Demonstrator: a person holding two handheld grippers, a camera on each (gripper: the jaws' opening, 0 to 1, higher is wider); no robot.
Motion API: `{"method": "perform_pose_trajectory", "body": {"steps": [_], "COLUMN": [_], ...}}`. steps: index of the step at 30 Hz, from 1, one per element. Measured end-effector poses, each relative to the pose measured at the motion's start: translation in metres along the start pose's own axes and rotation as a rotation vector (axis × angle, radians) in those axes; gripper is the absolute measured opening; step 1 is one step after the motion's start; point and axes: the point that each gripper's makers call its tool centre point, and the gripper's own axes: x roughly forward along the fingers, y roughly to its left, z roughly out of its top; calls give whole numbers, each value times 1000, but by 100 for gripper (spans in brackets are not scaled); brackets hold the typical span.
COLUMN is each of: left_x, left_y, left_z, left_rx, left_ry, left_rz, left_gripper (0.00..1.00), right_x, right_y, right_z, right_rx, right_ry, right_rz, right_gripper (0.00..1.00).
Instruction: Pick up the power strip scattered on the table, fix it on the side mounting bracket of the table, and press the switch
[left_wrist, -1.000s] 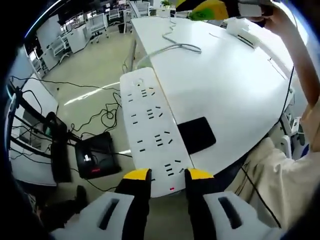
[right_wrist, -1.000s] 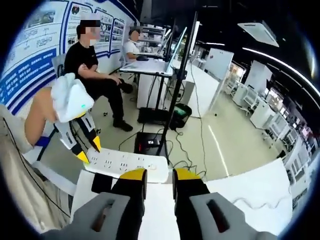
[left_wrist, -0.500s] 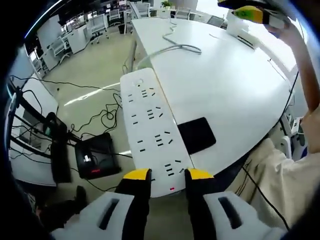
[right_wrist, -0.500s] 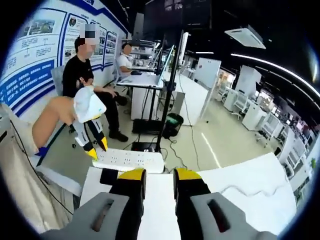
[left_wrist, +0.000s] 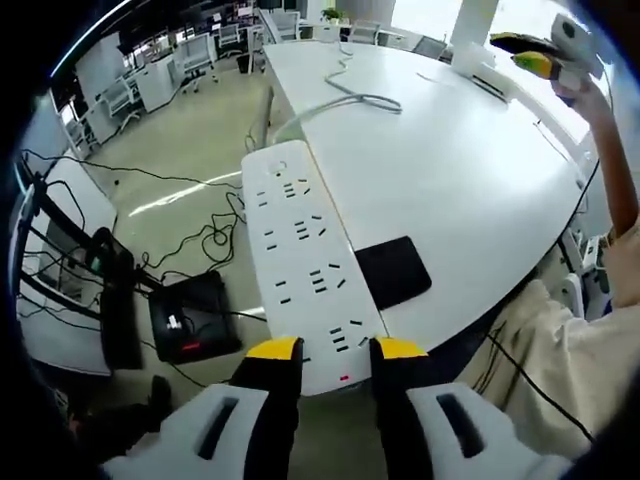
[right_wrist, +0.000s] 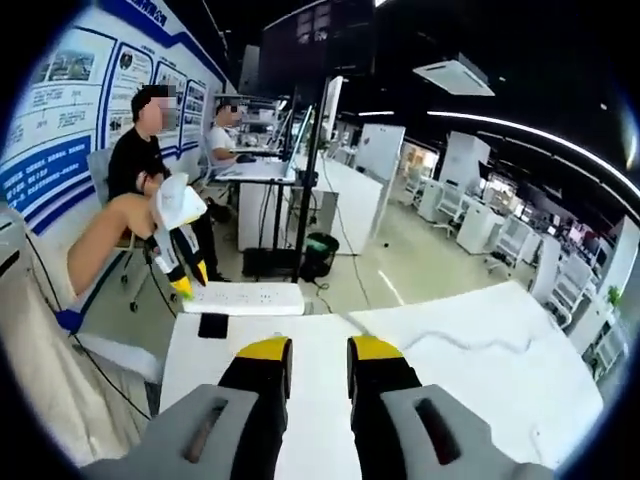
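Note:
The white power strip (left_wrist: 305, 260) lies along the white table's (left_wrist: 470, 170) left edge. Its near end, marked with a small red spot, sits between the jaws of my left gripper (left_wrist: 335, 350), which is shut on it. In the right gripper view the strip (right_wrist: 245, 297) lies at the table's far left edge, and the left gripper (right_wrist: 183, 275) holds its left end. My right gripper (right_wrist: 320, 350) hovers over the tabletop, open, with nothing between its jaws. It also appears far off at the top right as the right gripper (left_wrist: 535, 55).
A black pad (left_wrist: 393, 270) lies on the table beside the strip. A white cable (left_wrist: 355, 92) curls across the far tabletop. On the floor stand a black box (left_wrist: 190, 315) and loose wires. A dark pole (right_wrist: 305, 170) rises past the table. Two people (right_wrist: 140, 150) sit behind it.
The right gripper has drawn back from the strip, up and rightwards in the left gripper view. The left gripper and the strip have kept their place.

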Motion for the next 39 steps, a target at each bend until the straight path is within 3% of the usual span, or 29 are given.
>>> {"method": "perform_pose_trajectory", "body": {"steps": [4,21,29,39], "left_x": [-1,-3,1,3], "left_y": [-9,-10,1,2], "left_z": [-3,-7,5,13], "left_rx": [7,4,-8,-5], "left_ry": [-28,-130,-234,-287], "left_rz": [-1,-5,-9,-11], "left_gripper": [32,34,34,37], "right_x": [-17,-75,-97,-115], "right_y": [-4,-14,-14,-18], "right_z": [-11,-39,-65,-78], "right_rx": [23,84,146,191], "right_ry": [-12,-82,-112,-135], "right_rz": [-26,-123,-160,-190], "right_gripper": [18,19,20,20]}}
